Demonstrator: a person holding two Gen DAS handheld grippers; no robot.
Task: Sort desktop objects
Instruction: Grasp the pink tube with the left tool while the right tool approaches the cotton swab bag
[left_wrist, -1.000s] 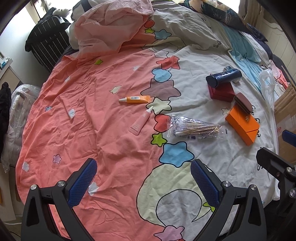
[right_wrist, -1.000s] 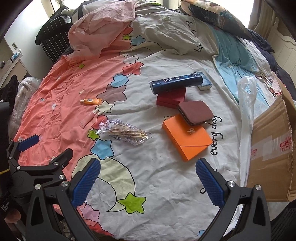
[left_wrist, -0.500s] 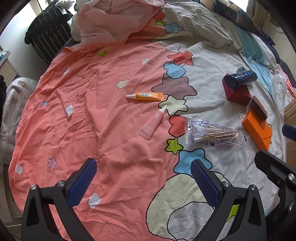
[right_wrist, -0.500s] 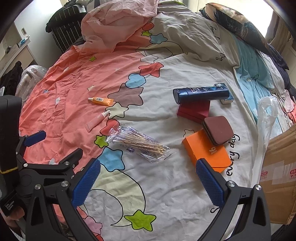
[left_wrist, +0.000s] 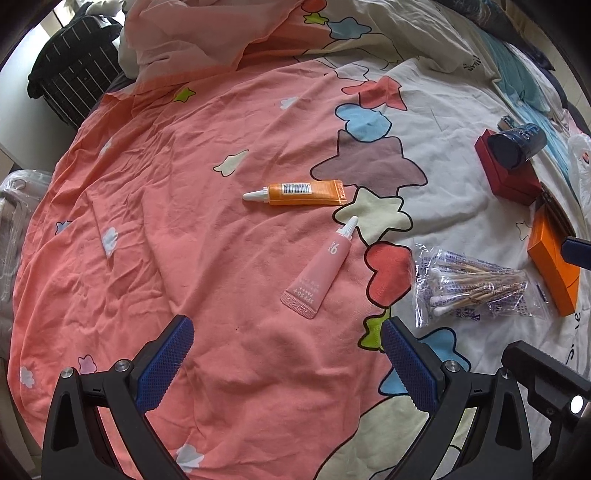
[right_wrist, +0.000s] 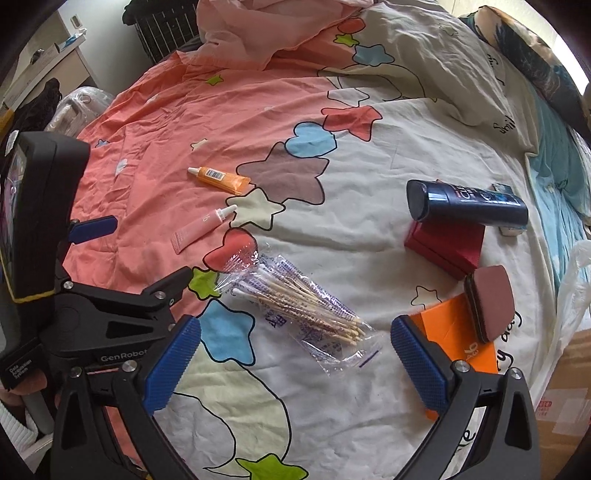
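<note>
Left gripper (left_wrist: 286, 360) is spread wide and empty, hovering low over the bedspread (left_wrist: 166, 221), with the pink tube (left_wrist: 320, 271) just past its fingertips at about 12 o'clock and the orange tube (left_wrist: 297, 192) beyond that. Right gripper (right_wrist: 295, 360) is wide open too, the cotton swab bag (right_wrist: 299, 304) sitting right between its fingers. I'd line the left jaws across the pink tube's width before closing, since it lies tilted toward 1 o'clock.

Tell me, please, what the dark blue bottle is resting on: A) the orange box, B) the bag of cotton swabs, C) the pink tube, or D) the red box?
D: the dark blue bottle lies on its side across the top of the red box, apart from the orange box.
</note>
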